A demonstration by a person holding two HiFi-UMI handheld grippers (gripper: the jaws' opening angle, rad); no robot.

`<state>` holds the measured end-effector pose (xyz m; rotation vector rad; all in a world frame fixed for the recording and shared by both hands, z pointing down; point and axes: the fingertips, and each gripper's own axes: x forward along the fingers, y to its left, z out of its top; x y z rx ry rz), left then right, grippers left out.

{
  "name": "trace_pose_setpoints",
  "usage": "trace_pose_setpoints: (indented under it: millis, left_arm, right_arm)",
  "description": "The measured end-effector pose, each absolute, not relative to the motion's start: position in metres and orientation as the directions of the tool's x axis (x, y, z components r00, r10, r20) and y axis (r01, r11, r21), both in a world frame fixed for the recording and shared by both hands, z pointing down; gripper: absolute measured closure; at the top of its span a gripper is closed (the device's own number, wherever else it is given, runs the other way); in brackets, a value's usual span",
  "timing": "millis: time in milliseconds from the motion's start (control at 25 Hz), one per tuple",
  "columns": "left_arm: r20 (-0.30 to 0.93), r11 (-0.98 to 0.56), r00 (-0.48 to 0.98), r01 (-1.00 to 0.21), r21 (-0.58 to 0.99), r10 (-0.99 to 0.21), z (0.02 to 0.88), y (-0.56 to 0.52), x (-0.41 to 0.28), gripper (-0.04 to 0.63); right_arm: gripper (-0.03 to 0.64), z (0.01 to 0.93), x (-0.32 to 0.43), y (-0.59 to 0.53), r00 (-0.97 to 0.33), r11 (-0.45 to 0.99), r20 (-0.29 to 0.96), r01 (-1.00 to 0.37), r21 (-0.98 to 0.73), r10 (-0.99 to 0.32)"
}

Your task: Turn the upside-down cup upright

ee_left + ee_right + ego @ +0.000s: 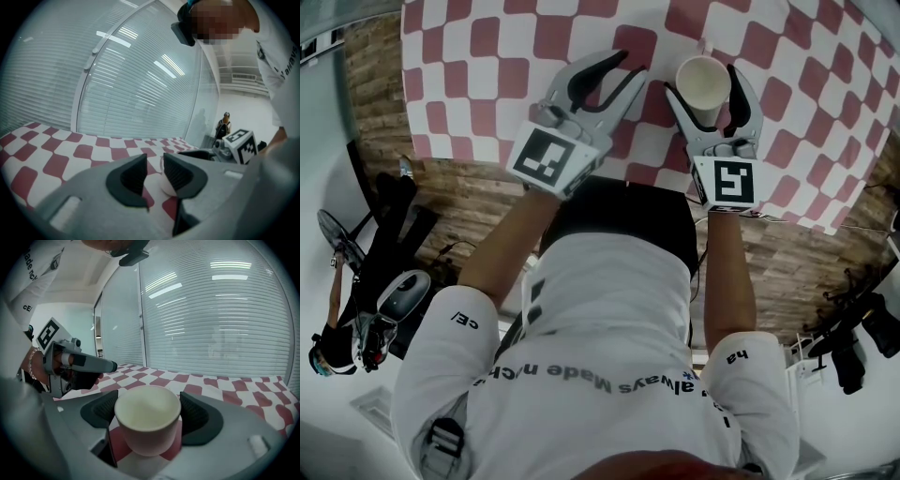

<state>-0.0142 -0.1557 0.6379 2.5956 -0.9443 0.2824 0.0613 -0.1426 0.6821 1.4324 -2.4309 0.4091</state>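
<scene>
A white cup stands mouth up on the red-and-white checked tablecloth, with its small handle on the far side. My right gripper has a jaw on each side of it. In the right gripper view both dark pads lie against the wall of the cup, with the right gripper shut on it. My left gripper hovers just left of the cup, shut and empty. In the left gripper view the cup shows as a white patch beyond the left gripper.
The table's near edge runs just behind both marker cubes, above a wooden floor. A glass wall with blinds stands beyond the table. Dark bags and gear lie on the floor to the left, and a tripod to the right.
</scene>
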Motion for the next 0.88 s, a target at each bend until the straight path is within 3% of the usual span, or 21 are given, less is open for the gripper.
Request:
trace_pose_setpoints:
  millis: [880]
  left_arm:
    - [0.207,-0.727,0.768,-0.64,0.246,-0.606,0.51,-0.14,-0.005,0.483]
  right_arm:
    - [0.207,0.524,0.098,-0.124,-0.425,0.451,0.332,-0.893,0.002,-0.842]
